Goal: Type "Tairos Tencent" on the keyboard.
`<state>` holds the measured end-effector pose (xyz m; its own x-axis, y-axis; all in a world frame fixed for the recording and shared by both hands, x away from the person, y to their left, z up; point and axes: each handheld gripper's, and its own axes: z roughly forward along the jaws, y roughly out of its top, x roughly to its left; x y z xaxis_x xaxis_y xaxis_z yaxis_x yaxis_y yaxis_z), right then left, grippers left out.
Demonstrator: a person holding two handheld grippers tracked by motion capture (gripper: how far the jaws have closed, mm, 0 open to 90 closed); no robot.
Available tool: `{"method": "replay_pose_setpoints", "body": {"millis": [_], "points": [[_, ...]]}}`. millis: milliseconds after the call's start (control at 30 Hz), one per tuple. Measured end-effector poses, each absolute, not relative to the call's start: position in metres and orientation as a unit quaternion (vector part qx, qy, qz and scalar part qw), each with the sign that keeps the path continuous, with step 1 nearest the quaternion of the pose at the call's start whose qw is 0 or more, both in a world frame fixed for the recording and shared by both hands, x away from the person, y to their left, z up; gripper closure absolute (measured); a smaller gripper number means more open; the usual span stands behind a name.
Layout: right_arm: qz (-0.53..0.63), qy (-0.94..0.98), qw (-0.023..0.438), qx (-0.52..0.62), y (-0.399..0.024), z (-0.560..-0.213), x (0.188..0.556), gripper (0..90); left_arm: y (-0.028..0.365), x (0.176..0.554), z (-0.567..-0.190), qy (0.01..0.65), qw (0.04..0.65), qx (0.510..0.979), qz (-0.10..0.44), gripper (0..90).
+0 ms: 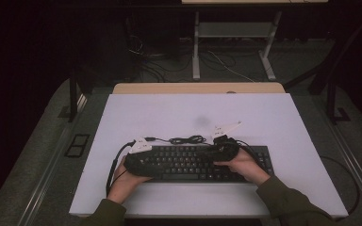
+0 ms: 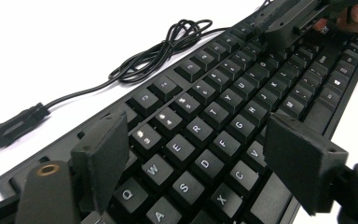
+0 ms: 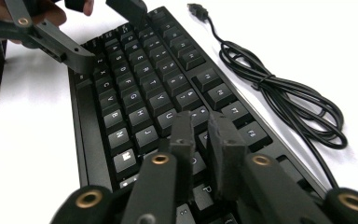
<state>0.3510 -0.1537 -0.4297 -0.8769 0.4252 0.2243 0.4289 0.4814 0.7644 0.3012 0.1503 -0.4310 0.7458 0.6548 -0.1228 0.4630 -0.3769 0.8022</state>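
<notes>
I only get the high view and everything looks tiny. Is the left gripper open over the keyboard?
Observer: Yes. The left gripper is open, its fingers spread above the keyboard, around the letters W to V.
Operator: And the right one?
Observer: The right gripper has its fingers almost touching, with nothing between them.
Operator: Is the cable plugged in?
Observer: No. Its plug lies loose on the white table.

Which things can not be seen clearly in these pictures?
- Key letters on the keyboard, high view: too small to read.
- Keyboard's near rows, right gripper view: hidden behind the right gripper.
- Plug tip of the cable, left gripper view: cut off by the left edge.
- Floor, high view: too dark.
</notes>
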Motion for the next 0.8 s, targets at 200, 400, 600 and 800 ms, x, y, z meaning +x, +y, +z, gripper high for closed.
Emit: {"method": "replay_pose_setpoints", "body": {"millis": [200, 400, 600, 800], "points": [[-0.437, -0.867, 0.007, -0.241, -0.1499, -0.4304, 0.3524, 89.2, 0.1555, 0.2986, -0.4305, 0.349, 0.443, 0.818, 0.117, 15.1], [-0.428, -0.873, 0.01, -0.233, -0.1476, -0.4319, 0.3533, 89.3, 0.1584, 0.2975, -0.4306, 0.356, 0.44, 0.816, 0.122, 11.3], [-0.423, -0.876, 0.012, -0.231, -0.1465, -0.4333, 0.3535, 89.3, 0.1598, 0.2969, -0.4305, 0.358, 0.44, 0.815, 0.123, 10.9], [-0.416, -0.88, 0.012, -0.231, -0.1464, -0.4341, 0.3533, 89.3, 0.1601, 0.2968, -0.4305, 0.358, 0.44, 0.814, 0.123, 10.9]]}}
